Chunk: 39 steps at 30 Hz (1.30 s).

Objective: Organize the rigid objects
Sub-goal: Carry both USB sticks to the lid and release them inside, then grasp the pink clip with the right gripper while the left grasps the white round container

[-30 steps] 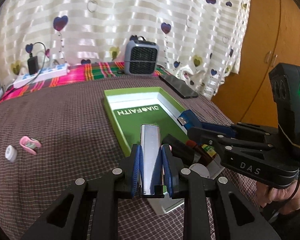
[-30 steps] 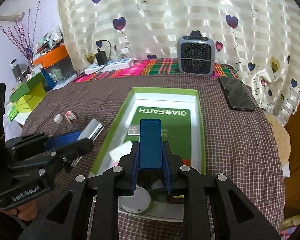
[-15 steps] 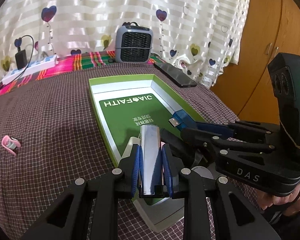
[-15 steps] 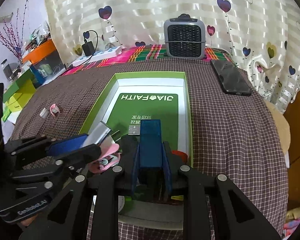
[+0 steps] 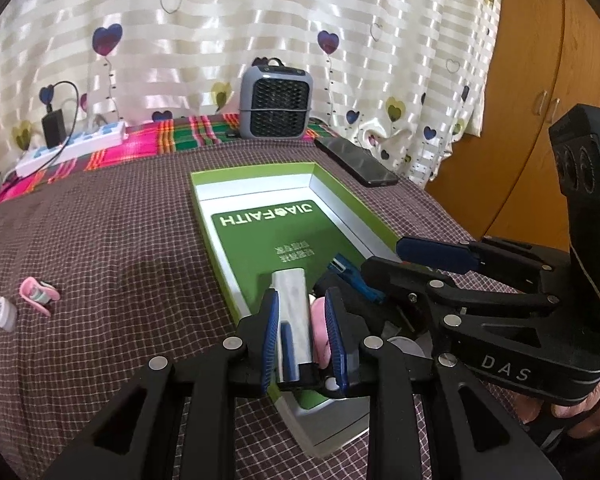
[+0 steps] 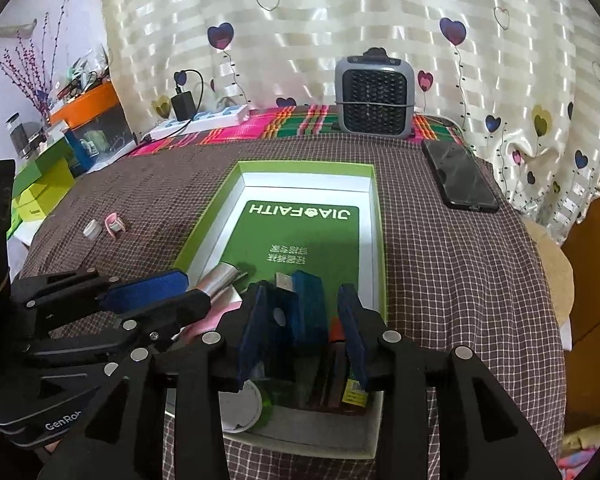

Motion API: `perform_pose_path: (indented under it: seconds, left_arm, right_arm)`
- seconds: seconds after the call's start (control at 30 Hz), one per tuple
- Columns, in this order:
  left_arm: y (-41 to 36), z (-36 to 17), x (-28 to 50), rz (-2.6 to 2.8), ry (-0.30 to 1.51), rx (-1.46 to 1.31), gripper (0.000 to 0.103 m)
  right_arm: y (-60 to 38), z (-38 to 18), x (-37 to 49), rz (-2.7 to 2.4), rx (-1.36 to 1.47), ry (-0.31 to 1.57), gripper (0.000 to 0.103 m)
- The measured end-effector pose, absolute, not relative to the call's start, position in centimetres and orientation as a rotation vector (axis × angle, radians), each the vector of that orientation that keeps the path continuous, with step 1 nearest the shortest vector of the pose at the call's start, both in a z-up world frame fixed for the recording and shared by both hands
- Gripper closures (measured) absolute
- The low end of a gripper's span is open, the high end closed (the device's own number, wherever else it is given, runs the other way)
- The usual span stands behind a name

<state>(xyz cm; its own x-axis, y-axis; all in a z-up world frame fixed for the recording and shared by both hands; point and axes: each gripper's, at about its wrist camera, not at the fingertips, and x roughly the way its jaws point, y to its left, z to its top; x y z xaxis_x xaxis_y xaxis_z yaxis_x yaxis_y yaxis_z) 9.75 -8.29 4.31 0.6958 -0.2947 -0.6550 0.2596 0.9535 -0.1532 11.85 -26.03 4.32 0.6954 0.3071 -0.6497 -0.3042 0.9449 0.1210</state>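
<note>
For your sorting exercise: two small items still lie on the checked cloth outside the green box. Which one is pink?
The pink clip, the one nearer the green box; the small white cap beside it lies farther out.

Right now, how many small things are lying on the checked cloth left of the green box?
2: a white cap and a pink clip, side by side. More could be hidden behind the grippers.

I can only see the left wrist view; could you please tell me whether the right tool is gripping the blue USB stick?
Observer: No. The right tool is open, and the blue USB stick sits between its fingers with a clear gap on one side.
Operator: Thank you. What lies below it at the near end of the green box?
Observer: A white round lid and a dark pack with a yellow label lie inside the green box.
</note>
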Motion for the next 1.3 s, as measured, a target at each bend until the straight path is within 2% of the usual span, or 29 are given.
perform_pose_path:
  seconds: [0.27,0.9,1.03,1.3]
  left_arm:
    - [-5.7,5.0,9.0,-0.249,0.728,-0.067,0.08]
    - [7.2,4.7,8.5,-0.02,0.719,-0.142,0.08]
    - [9.3,4.2,8.5,0.017,0.719,-0.147,0.073]
    - [12.9,3.1,9.3,0.054,0.747,-0.172,0.071]
  right_arm:
    - [-23.9,5.5,11.3,0.383,-0.016,0.695,0.063]
    - [-11.2,6.1,13.1,0.625,-0.14,0.69,0.063]
    - [-9.0,5.9,13.6,0.665,-0.18,0.698,0.063]
    - [-5.7,5.0,14.8,0.709,-0.27,0.733,0.063]
